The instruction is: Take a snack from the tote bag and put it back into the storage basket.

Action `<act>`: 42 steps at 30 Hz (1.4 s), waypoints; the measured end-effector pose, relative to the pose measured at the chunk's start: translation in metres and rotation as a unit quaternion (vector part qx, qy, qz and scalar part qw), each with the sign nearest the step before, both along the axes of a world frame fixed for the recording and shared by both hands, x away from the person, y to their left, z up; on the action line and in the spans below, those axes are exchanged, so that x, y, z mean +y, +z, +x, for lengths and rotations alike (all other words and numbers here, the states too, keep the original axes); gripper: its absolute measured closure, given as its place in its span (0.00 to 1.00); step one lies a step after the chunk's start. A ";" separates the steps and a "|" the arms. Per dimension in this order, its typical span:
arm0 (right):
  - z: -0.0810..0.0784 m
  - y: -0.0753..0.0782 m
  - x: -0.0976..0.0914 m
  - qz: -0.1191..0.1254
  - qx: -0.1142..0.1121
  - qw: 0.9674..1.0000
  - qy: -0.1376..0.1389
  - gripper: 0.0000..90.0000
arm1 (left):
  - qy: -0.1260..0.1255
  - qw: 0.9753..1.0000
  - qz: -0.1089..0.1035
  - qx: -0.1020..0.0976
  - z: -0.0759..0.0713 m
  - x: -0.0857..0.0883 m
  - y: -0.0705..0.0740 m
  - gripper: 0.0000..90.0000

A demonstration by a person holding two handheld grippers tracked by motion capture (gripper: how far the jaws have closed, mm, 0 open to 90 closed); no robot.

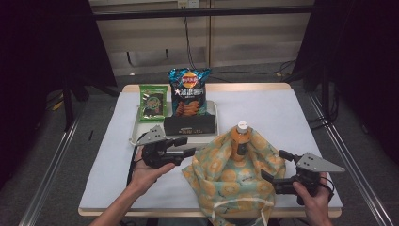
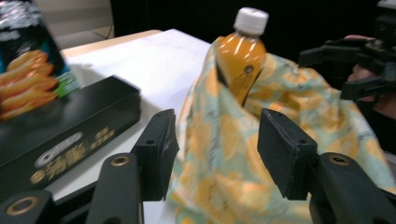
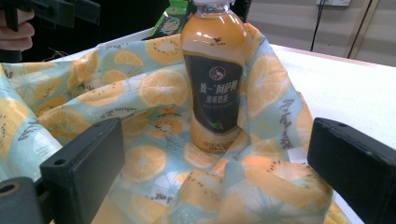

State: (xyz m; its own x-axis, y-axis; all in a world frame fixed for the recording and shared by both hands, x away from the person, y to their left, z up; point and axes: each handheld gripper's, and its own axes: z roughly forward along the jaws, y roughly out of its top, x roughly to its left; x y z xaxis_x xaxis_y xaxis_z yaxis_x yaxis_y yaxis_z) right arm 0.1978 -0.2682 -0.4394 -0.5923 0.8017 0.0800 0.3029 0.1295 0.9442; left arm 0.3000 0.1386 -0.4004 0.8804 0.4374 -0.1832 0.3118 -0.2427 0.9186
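1. The left gripper (image 1: 188,147) is pointing at the fruit-print bag (image 1: 226,176), jaws spread and gripping nothing.
2. The right gripper (image 1: 277,165) is sitting at the bag's other side, jaws wide apart.
3. The orange bottle (image 1: 241,139) is standing upright inside the bag, near the table's (image 1: 282,117) front edge.

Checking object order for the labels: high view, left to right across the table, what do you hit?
Green snack packet → left tongs → blue chip bag → orange drink bottle standing in the fruit-print bag → right tongs. The black box is left out: it overlaps the chip bag's span.
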 end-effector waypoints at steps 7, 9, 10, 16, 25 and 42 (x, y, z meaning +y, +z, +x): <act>0.000 0.000 -0.001 -0.002 0.000 1.000 -0.001 0.05 | -0.023 1.000 0.003 -0.007 0.002 -0.029 0.007 0.52; 0.000 0.000 -0.001 -0.001 0.004 1.000 0.001 0.06 | -0.028 1.000 0.012 -0.008 0.005 -0.040 0.004 0.50; 0.000 0.000 -0.001 -0.001 0.005 1.000 0.002 0.06 | -0.030 0.999 0.014 -0.008 0.006 -0.045 0.002 0.49; 0.000 -0.001 -0.002 -0.003 0.005 1.000 0.004 0.06 | -0.038 0.999 0.026 -0.015 0.008 -0.066 -0.001 0.48; 0.001 -0.001 -0.001 -0.004 0.006 1.000 0.003 0.06 | -0.035 0.999 0.031 -0.014 0.018 -0.093 0.001 0.44; 0.001 -0.002 -0.001 -0.006 0.009 1.000 0.005 0.06 | -0.044 0.998 0.041 -0.007 0.025 -0.128 -0.006 0.39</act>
State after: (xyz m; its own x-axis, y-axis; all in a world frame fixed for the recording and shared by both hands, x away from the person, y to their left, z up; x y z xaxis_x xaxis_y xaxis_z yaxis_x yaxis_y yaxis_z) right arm 0.1987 -0.2690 -0.4417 -0.5980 0.7974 0.0805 0.3188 0.1444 0.9368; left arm 0.3251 0.0109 -0.4060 0.9180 0.3715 -0.1385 0.2741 -0.3423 0.8987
